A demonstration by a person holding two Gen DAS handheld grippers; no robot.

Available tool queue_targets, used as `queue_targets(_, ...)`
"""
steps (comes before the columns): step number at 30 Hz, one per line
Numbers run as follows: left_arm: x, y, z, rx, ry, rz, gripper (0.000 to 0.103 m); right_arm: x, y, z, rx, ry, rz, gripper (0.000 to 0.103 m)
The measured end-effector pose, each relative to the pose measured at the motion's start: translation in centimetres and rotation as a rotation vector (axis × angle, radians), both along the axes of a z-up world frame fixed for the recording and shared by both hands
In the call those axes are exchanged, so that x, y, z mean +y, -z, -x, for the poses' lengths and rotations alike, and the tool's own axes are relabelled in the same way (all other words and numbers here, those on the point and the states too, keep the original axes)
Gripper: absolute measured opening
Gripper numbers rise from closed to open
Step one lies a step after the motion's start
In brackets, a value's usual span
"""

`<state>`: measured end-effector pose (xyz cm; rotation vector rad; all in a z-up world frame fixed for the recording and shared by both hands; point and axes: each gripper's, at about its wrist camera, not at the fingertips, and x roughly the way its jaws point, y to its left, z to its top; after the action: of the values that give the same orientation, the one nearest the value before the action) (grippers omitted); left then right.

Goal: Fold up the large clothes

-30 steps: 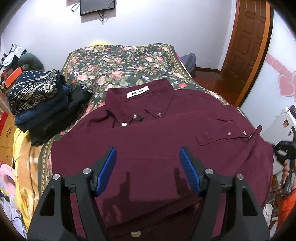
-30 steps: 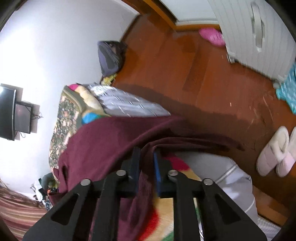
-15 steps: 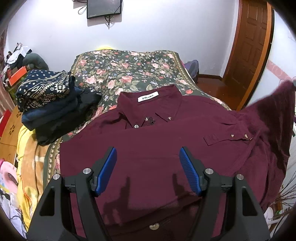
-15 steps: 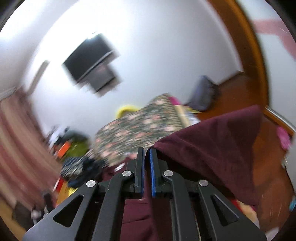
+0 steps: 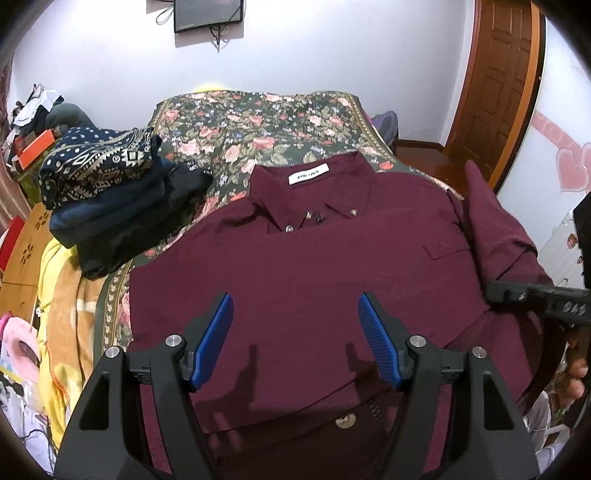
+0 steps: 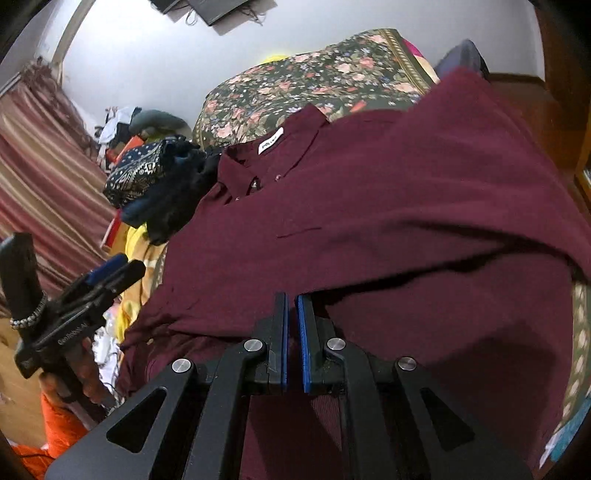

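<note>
The left gripper (image 5: 295,332) hangs over the lower front of the maroon shirt (image 5: 314,266), its blue pads wide apart with nothing between them; the shirt's hem below is hidden by the gripper's black frame. The right gripper (image 6: 291,332) has its pads drawn close together, pinching a fold of the shirt (image 6: 369,206); the pinched edge itself is lost between the pads, so which part of the garment it is cannot be told. From that grip a broad flap of maroon cloth rises and drapes over the shirt's right side, covering whatever lies beneath. The shirt lies front up on the floral bedspread (image 5: 258,122), collar toward the far wall, its white label too small to read. Beside it to the left sits a stack of folded dark clothes (image 5: 107,195). At the top edge a wall-mounted screen (image 5: 208,13) is cut off.
</note>
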<state>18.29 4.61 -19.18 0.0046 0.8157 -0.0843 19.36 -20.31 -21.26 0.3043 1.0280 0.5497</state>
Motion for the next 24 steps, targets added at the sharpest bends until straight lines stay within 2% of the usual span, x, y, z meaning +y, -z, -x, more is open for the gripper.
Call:
queue_targets(4, -0.3, 0.2, -0.1, 0.006, 0.002, 0.004, 0.069, -0.6, -2.1, 0.5, -0.009, 0.016, 0.028, 0.006)
queue_targets(6, -0.6, 0.0, -0.2, 0.003, 0.004, 0.003, 0.069, -0.9, -3.2, 0.6, -0.030, 0.023, 0.031, 0.011)
queue_targets(8, -0.8, -0.1, -0.3, -0.001, 0.008, -0.002, 0.069, -2.0, -4.3, 1.0, -0.065, 0.057, 0.030, 0.028)
queue_targets(10, -1.3, -0.3, -0.5, -0.004, 0.013, -0.013, 0.069, -3.2, -5.2, 1.5, -0.109, 0.128, 0.034, 0.062)
queue_targets(12, -1.6, -0.3, -0.7, -0.002, 0.015, -0.021, 0.069, -4.7, -5.9, 1.7, -0.147, 0.215, 0.040, 0.073)
queue_targets(15, -2.2, -0.3, -1.0, 0.003, 0.016, -0.026, 0.069, -6.9, -6.2, 1.4, -0.154, 0.305, 0.019, 0.073)
queue_targets(18, -2.8, -0.3, -1.4, 0.008, 0.020, -0.032, 0.069, -9.6, -5.3, 0.8, -0.118, 0.400, -0.036, 0.073)
queue_targets(24, -3.8, -0.4, -1.9, 0.010, 0.026, -0.050, 0.069, -14.9, -0.4, -0.6, 0.058, 0.619, -0.161, 0.073)
